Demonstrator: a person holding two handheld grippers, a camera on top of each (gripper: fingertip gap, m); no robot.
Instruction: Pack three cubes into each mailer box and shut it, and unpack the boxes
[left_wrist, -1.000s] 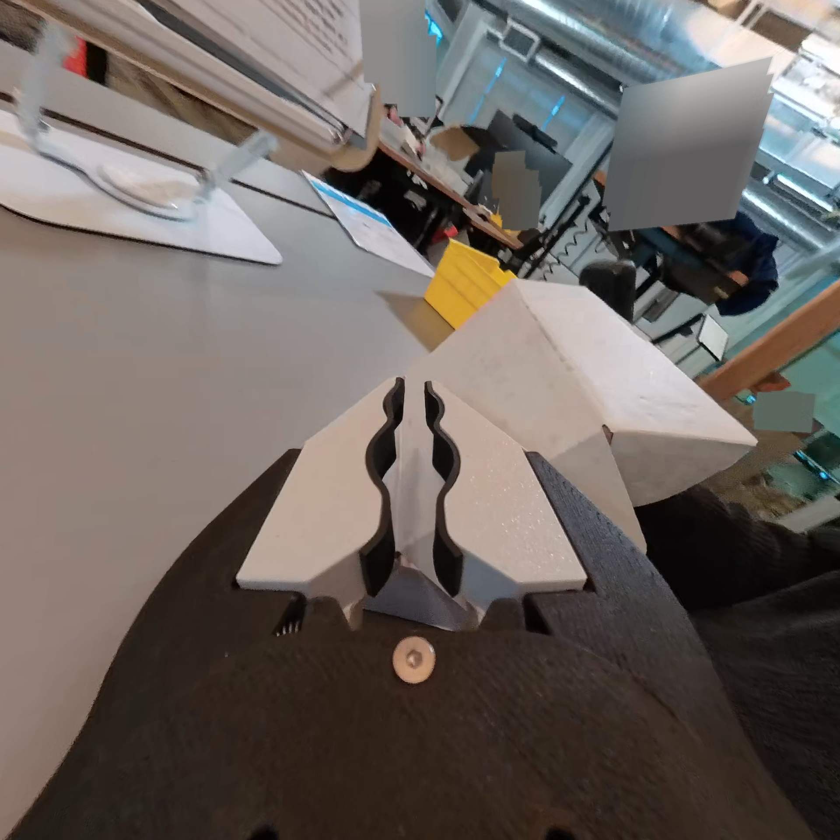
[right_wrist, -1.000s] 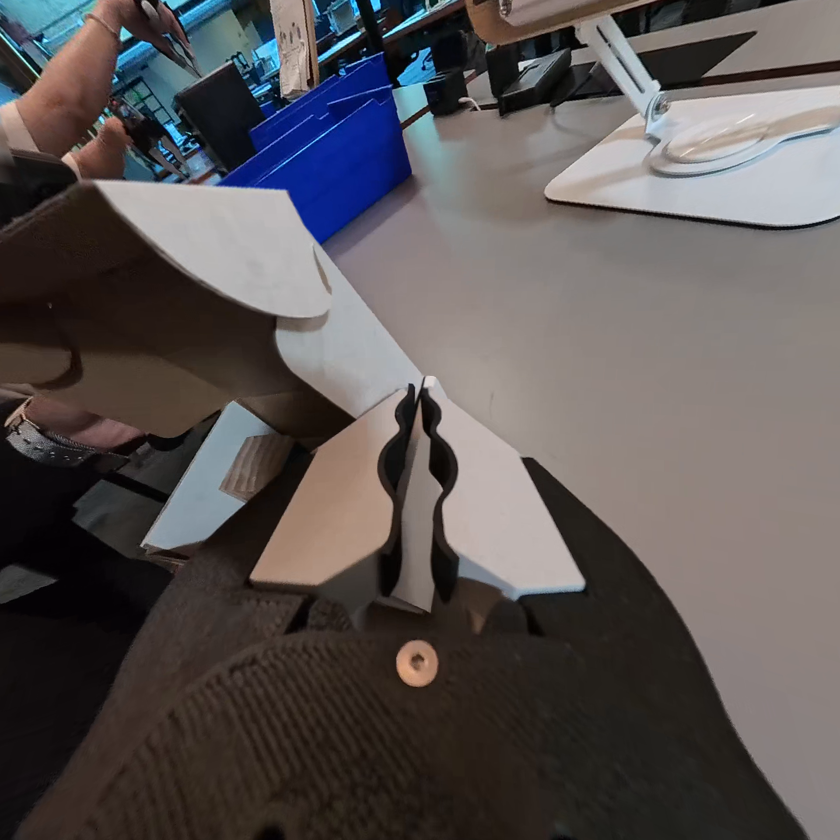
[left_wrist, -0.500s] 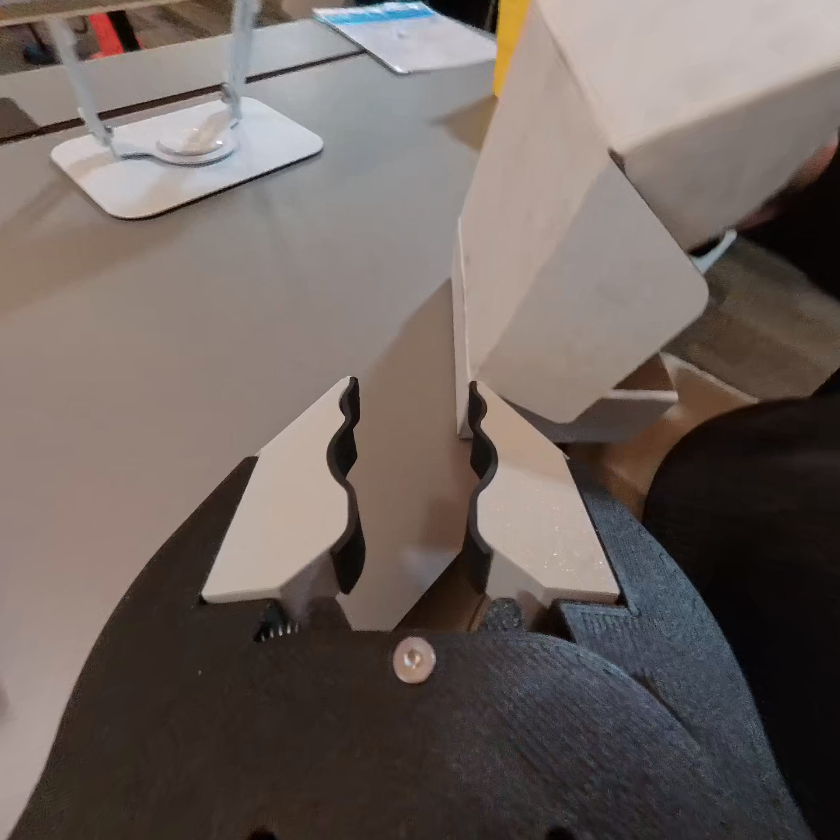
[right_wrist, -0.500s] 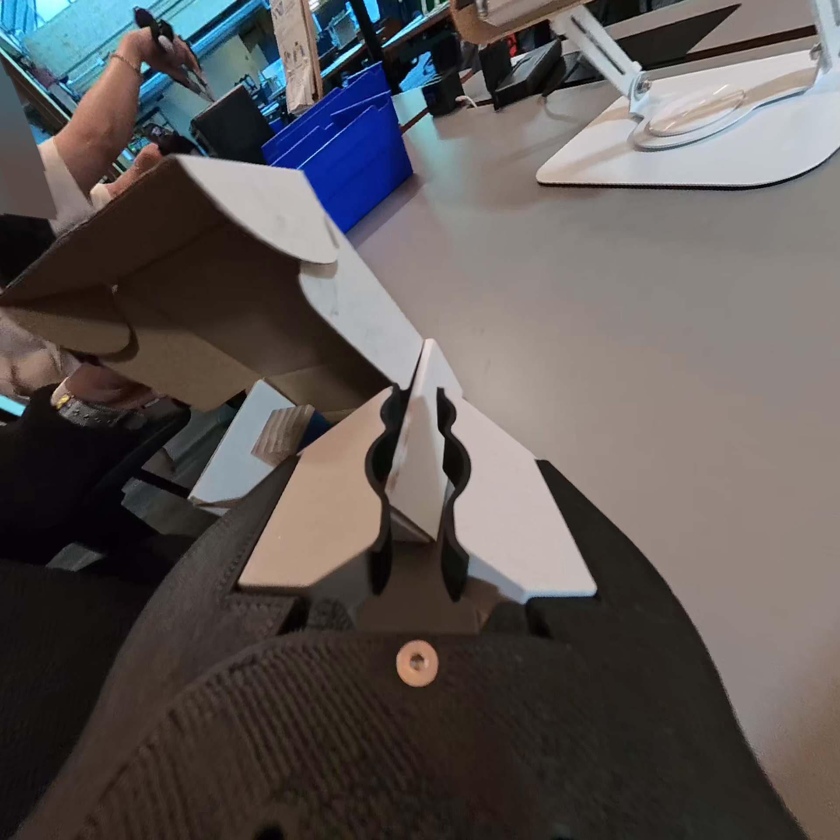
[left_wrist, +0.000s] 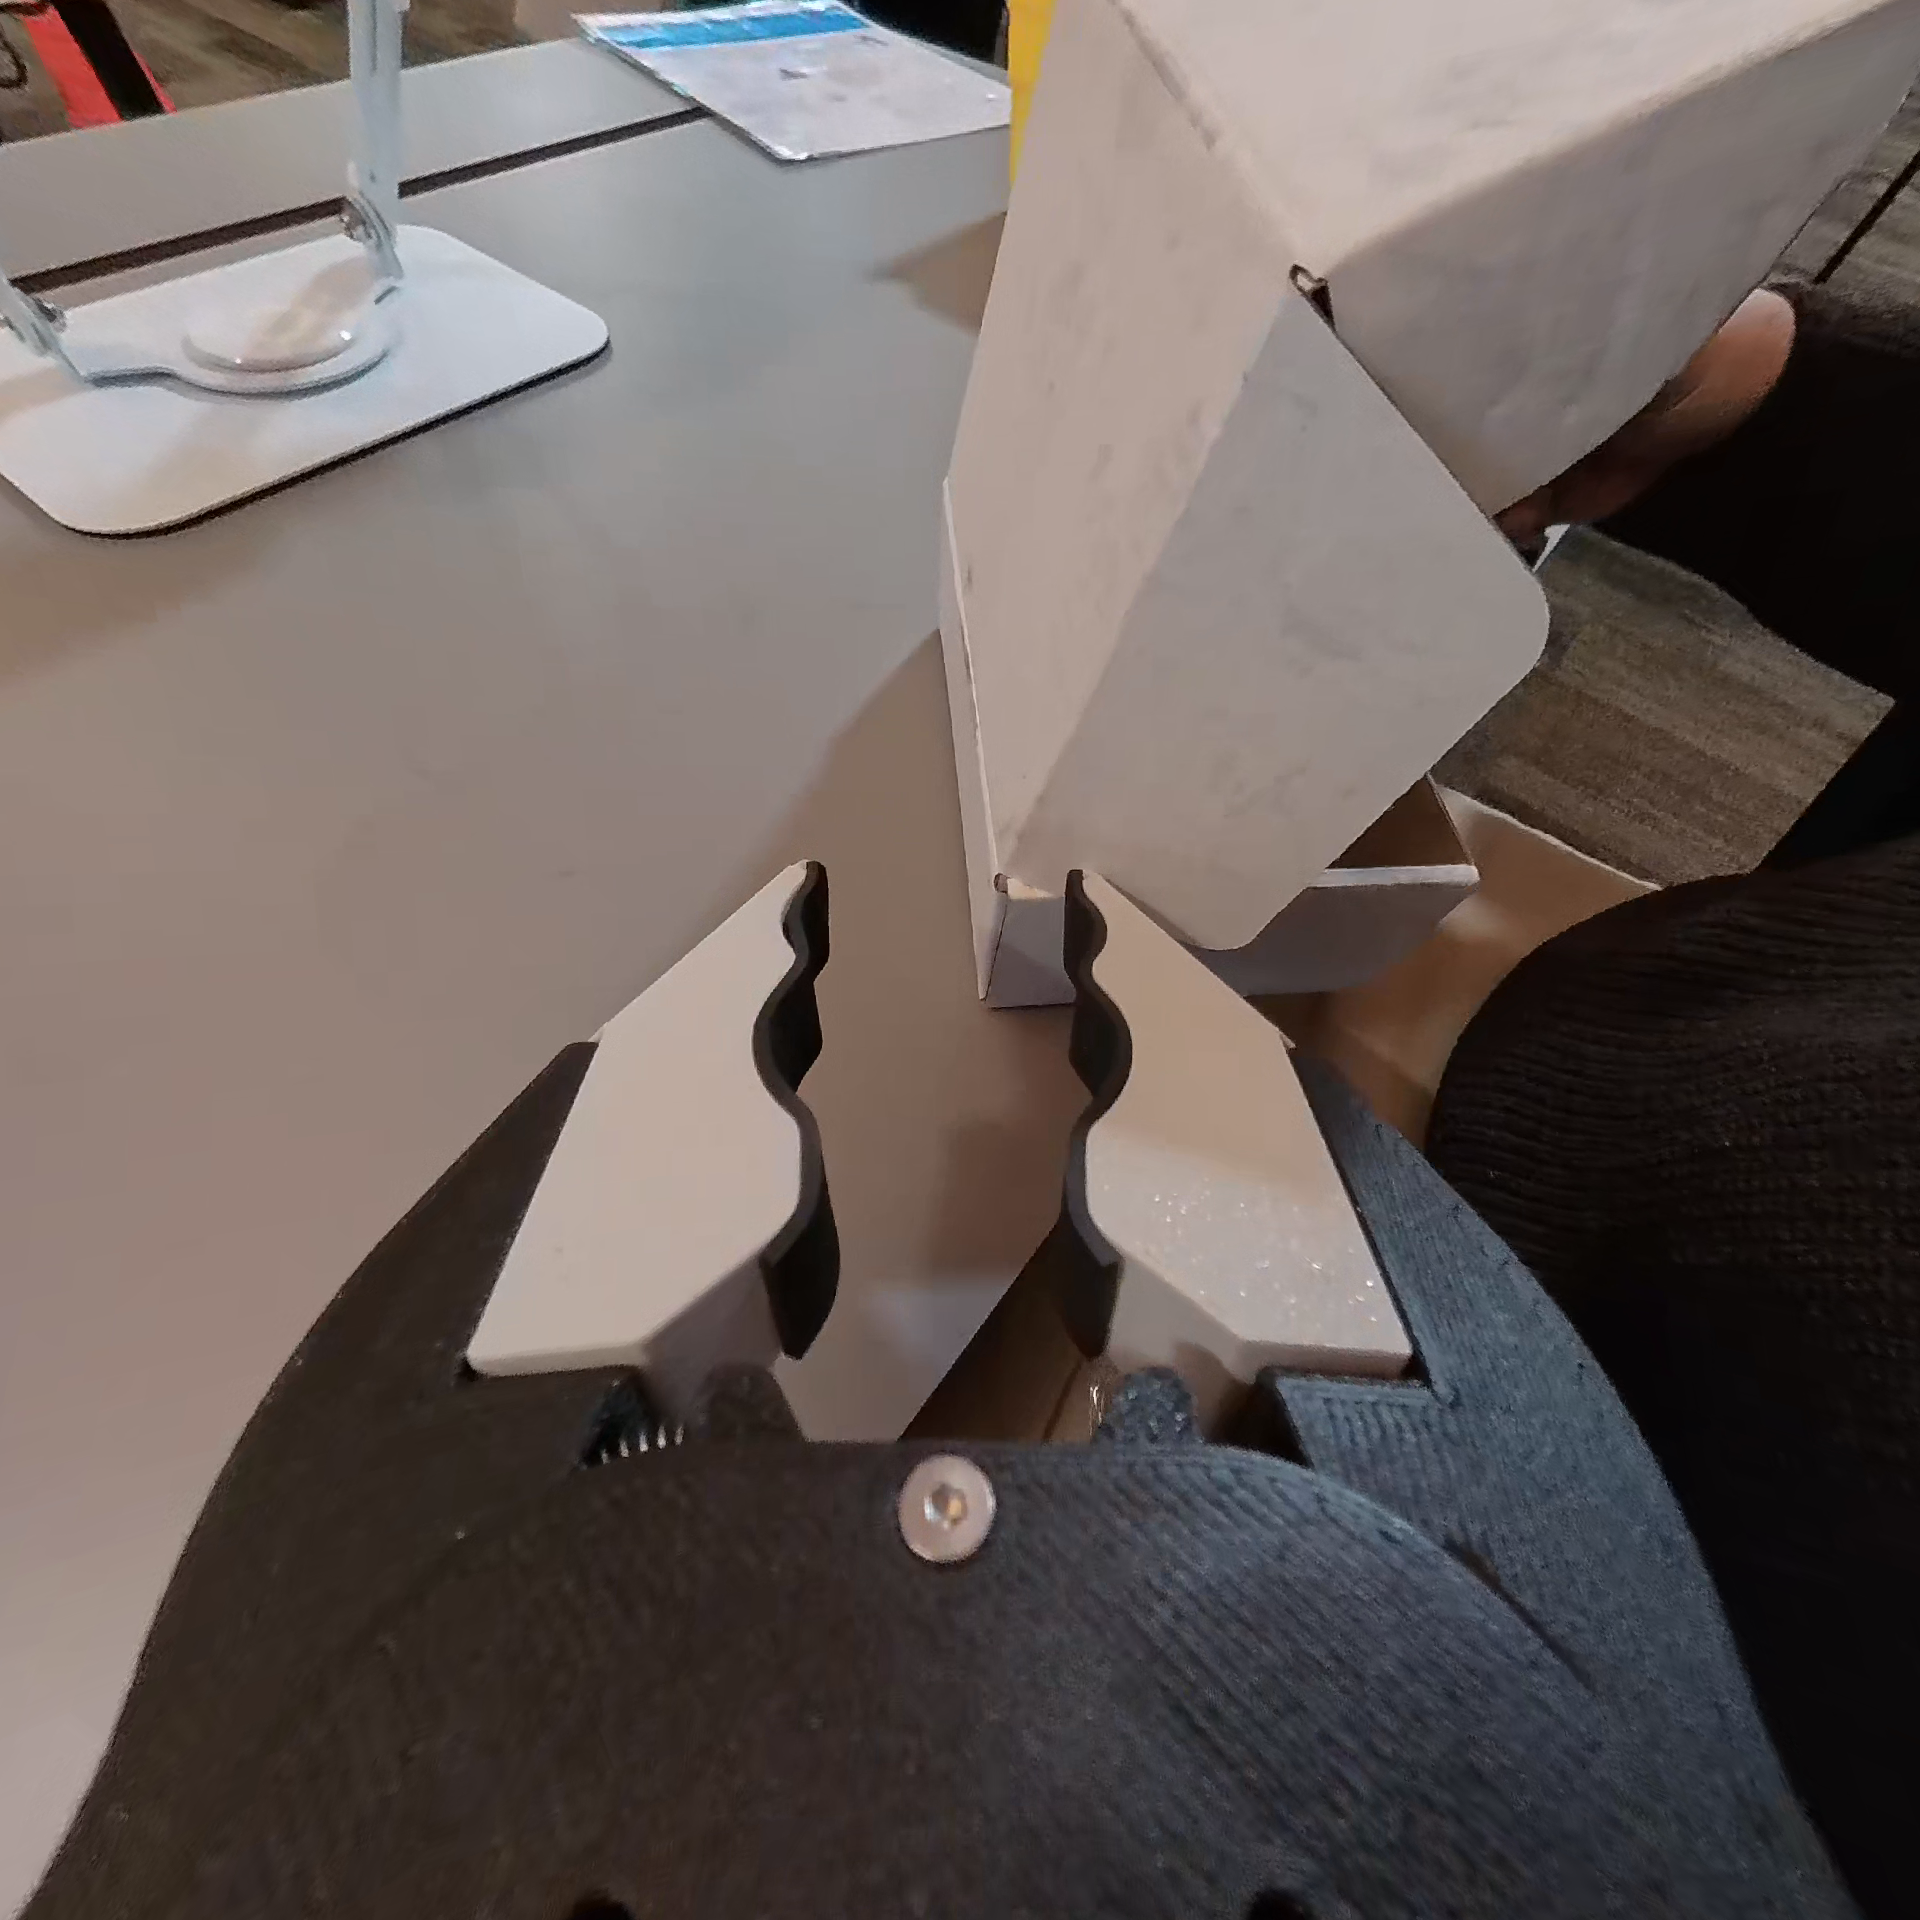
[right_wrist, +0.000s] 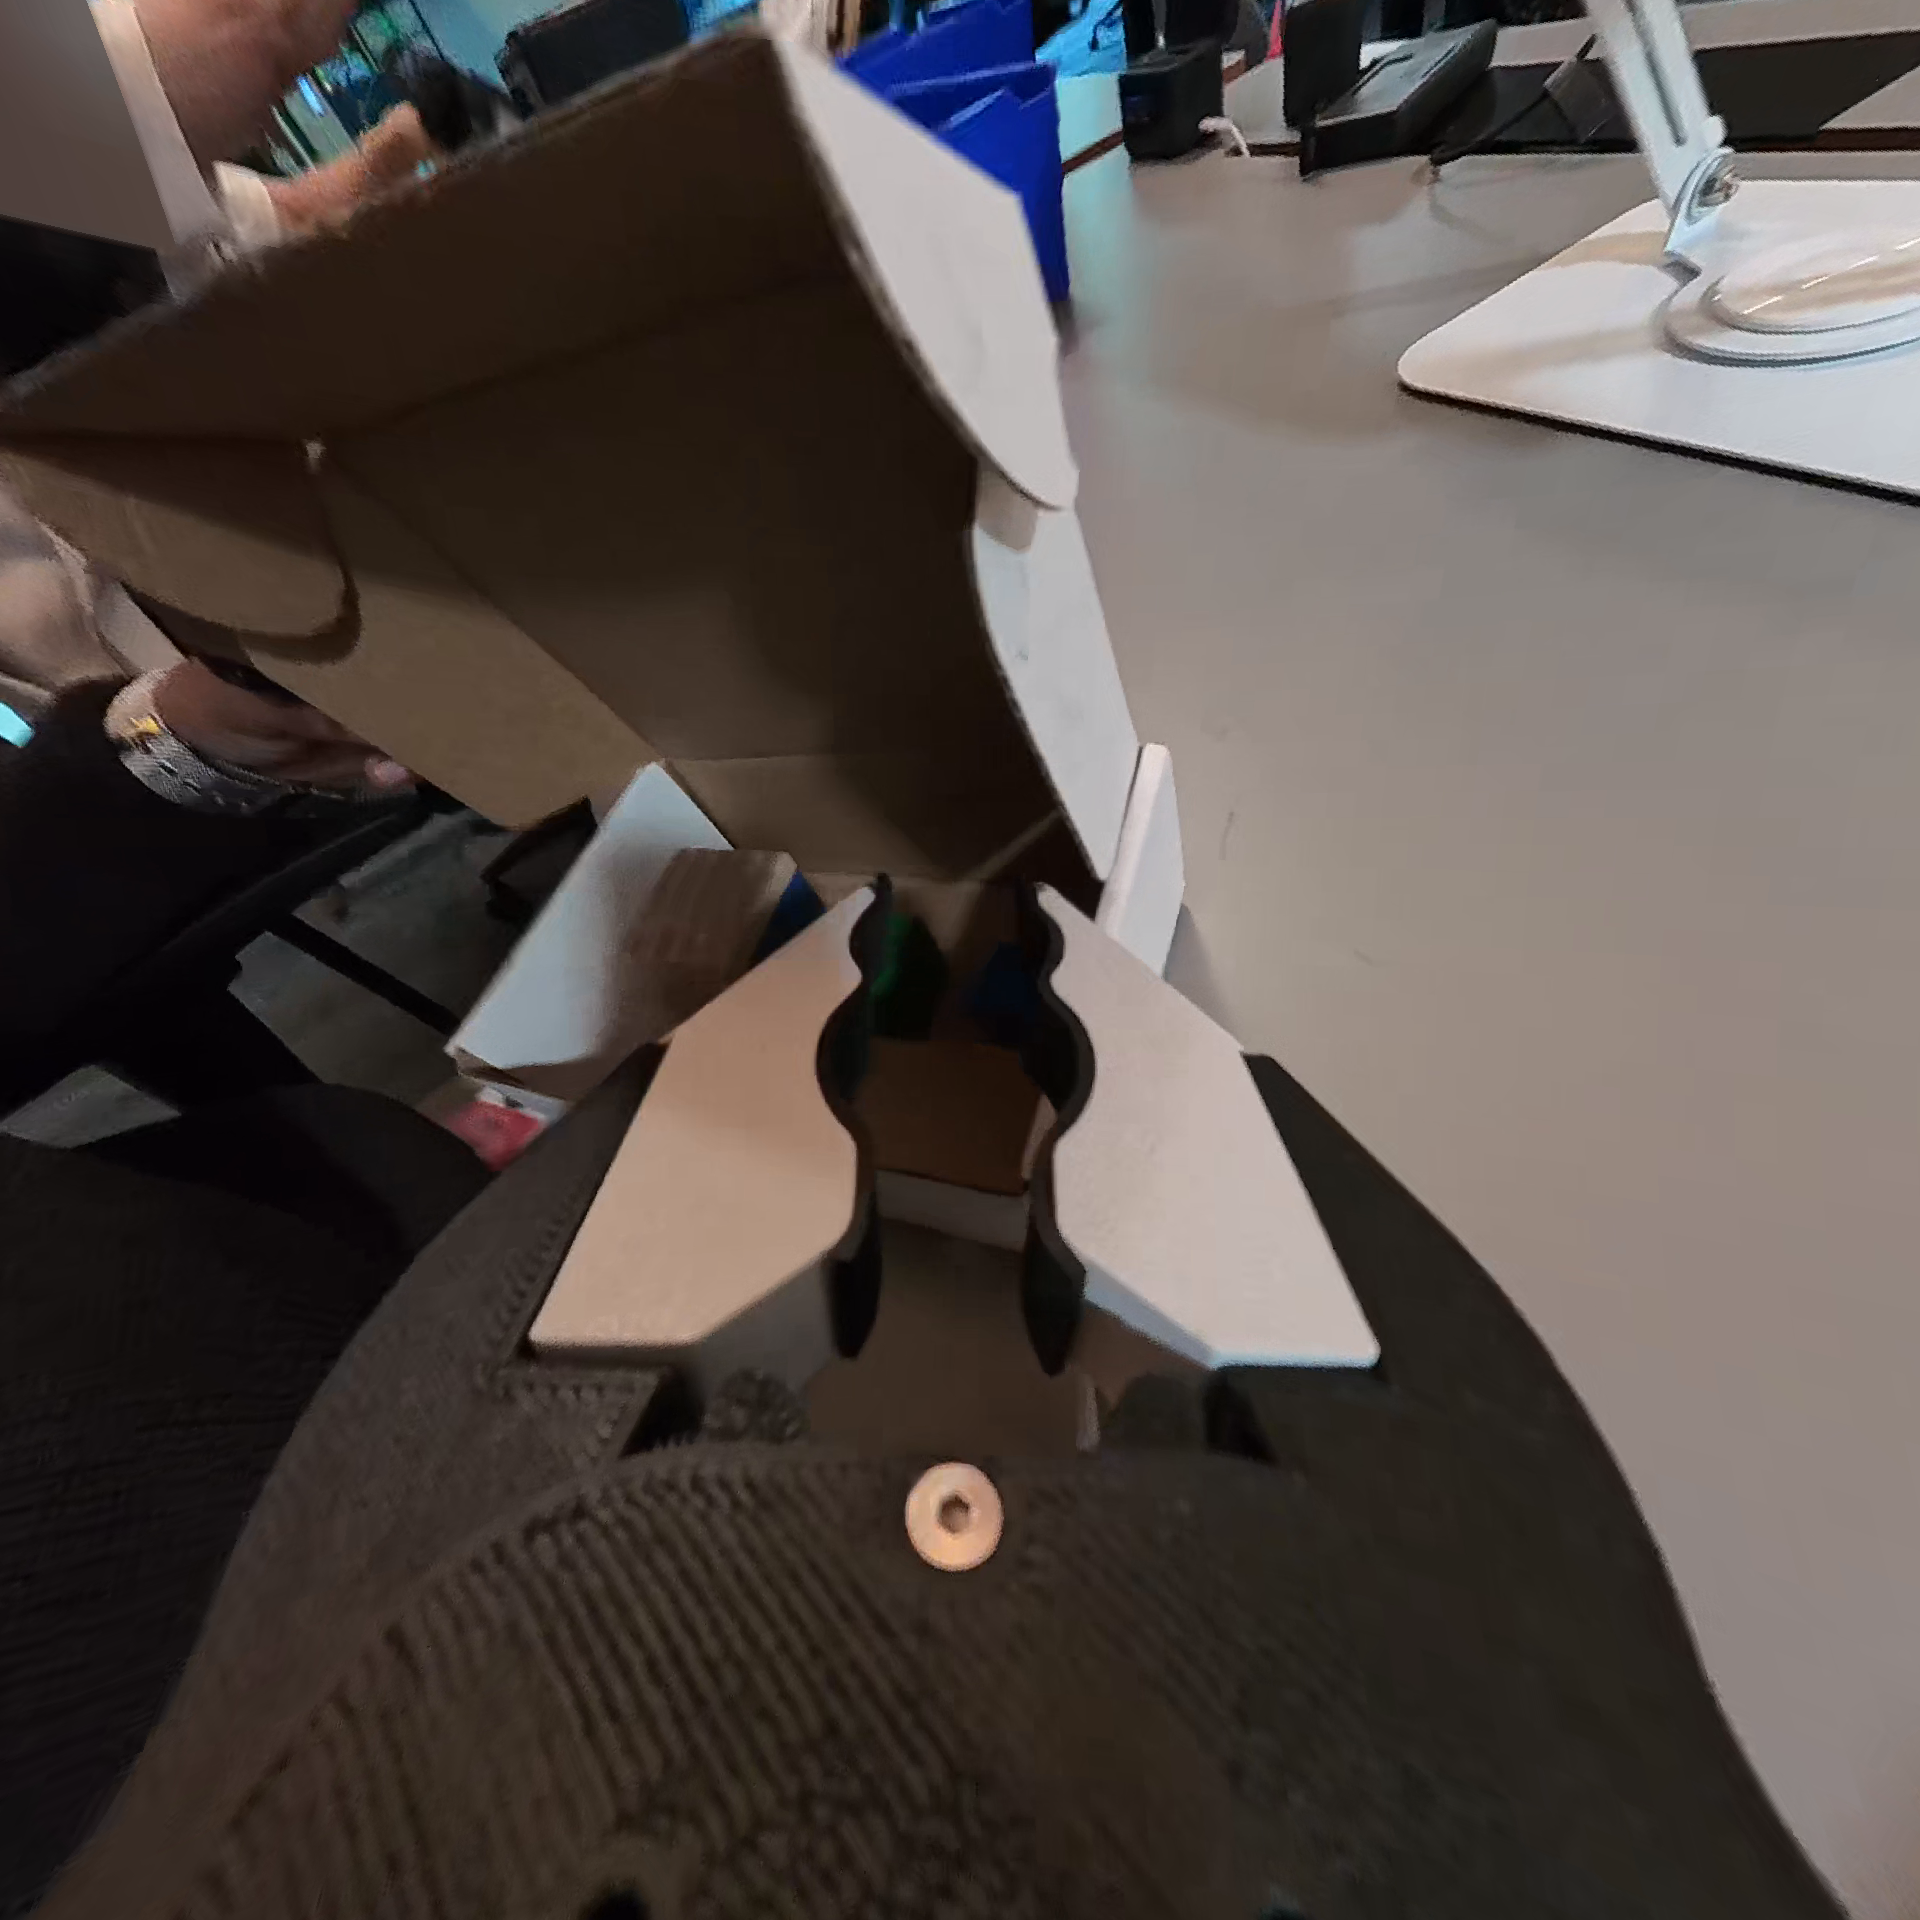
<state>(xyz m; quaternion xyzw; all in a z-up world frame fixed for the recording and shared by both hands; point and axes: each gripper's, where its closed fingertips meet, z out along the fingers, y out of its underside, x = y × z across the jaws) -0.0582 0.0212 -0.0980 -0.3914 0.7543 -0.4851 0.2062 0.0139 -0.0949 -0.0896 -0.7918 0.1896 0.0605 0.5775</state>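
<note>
Grey table (left_wrist: 364, 727) carried the white mailer box (left_wrist: 1101, 582) at its near edge, lid (right_wrist: 582, 436) raised; a white stand base (right_wrist: 1683, 353) sat well apart. Left gripper (left_wrist: 945, 894) gaped empty beside the box corner; right gripper (right_wrist: 956, 914) stood narrowly parted, empty, over green (right_wrist: 896, 961) and blue (right_wrist: 1003, 987) cubes inside.

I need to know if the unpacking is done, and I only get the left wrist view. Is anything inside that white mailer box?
Observer: Yes. The right wrist view looks under the raised lid: a green piece and a blue piece sit in the mailer box.
Operator: Is the right gripper holding one?
Observer: No. The right gripper has its jaws apart and empty, pointing at them.
</note>
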